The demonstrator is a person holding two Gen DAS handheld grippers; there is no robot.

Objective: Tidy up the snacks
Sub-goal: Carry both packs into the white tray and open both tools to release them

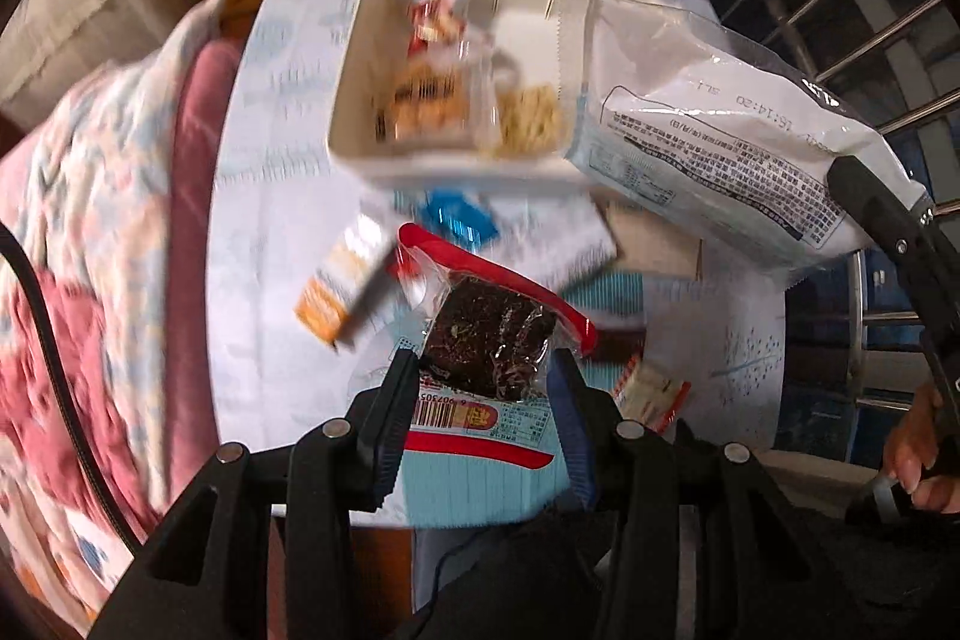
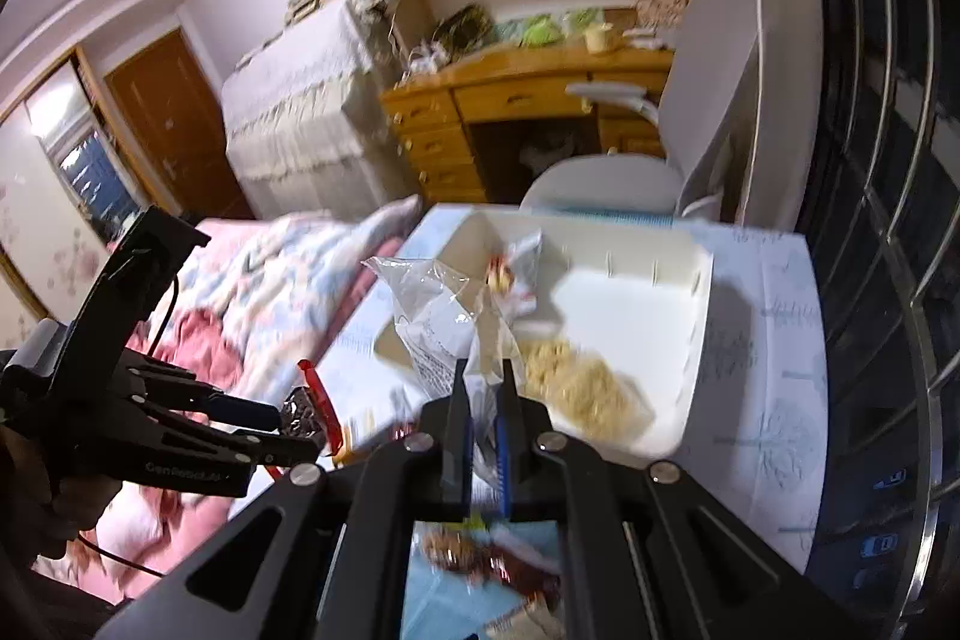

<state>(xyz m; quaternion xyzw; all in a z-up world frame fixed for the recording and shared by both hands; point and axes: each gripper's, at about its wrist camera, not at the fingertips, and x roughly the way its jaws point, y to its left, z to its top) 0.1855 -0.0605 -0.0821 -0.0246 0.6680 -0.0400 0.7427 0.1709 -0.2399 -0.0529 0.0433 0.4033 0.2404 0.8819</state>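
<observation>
The left gripper [image 1: 486, 370], low in the centre of its own view, is clamped across a clear, red-edged packet [image 1: 489, 340] holding a dark square snack, lifted clear of the table [image 1: 276, 148]. The right gripper [image 2: 483, 388], at the lower middle of its view, has its jaws pinched nearly together on the edge of a large white printed bag [image 1: 708, 124], which hangs in the air at the right of the left view.

Both hands seem to be mid-carry, bringing snacks toward the white bin [image 1: 354, 100] in the upper centre. The next move probably calls for bringing each item over the bin's rim before the jaws let go, the big bag needing most room.

The bin already holds a red-and-white packet [image 1: 438, 16], an orange-printed one [image 1: 420, 106] and a clear pack of pale crackers [image 1: 528, 124]. Loose packets remain on the table below it, among them an orange-and-white one [image 1: 348, 280] and a blue one [image 1: 459, 214].
</observation>
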